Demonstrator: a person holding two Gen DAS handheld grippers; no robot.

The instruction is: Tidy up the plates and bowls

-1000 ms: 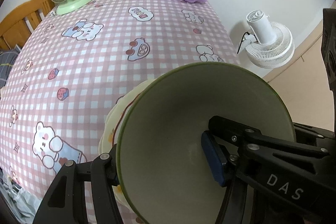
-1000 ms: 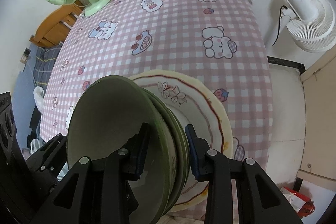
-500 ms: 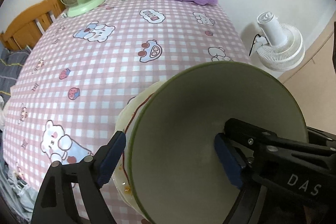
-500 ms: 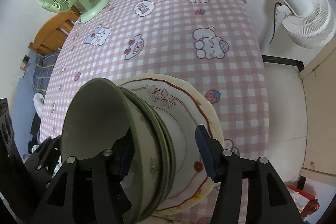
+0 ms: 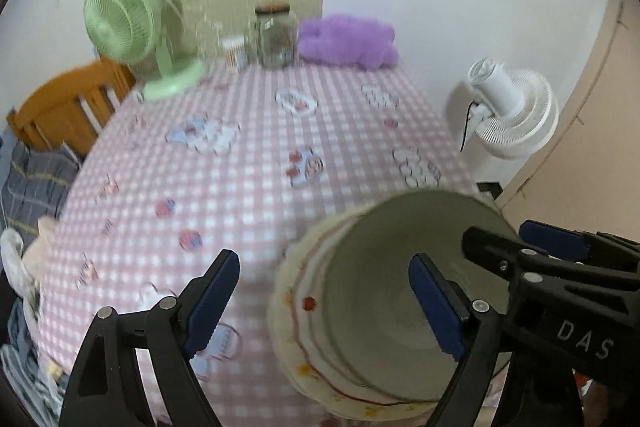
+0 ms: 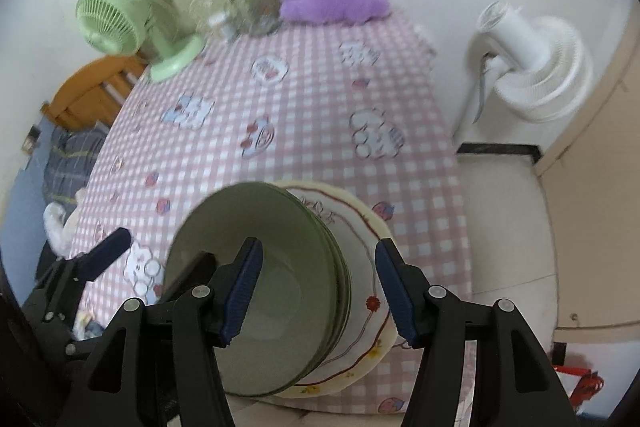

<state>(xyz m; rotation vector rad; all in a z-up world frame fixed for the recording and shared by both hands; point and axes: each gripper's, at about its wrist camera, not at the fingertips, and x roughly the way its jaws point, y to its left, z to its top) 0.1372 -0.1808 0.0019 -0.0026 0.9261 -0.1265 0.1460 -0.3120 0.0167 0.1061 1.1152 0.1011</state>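
A stack of nested green bowls (image 6: 276, 267) sits in a cream plate with a red line and flowers (image 6: 368, 303), near the front edge of the pink checked table (image 6: 312, 115). My right gripper (image 6: 318, 291) hangs open above the stack's right rim, its blue pads off the bowls. In the left wrist view the top bowl (image 5: 384, 267) and the plate (image 5: 296, 311) lie below my left gripper (image 5: 324, 307). It is wide open, one pad over the bowl's inside and the other over the cloth. Nothing is held.
At the table's far end stand a green desk fan (image 5: 120, 27), a glass jar (image 5: 274, 35) and a purple plush (image 5: 348, 41). A white floor fan (image 6: 532, 67) stands right of the table, a wooden chair (image 5: 68, 99) to the left.
Both grippers let go of the green bowl's rim, spread their jaws and rose away from it. The bowls stay nested in the plate.
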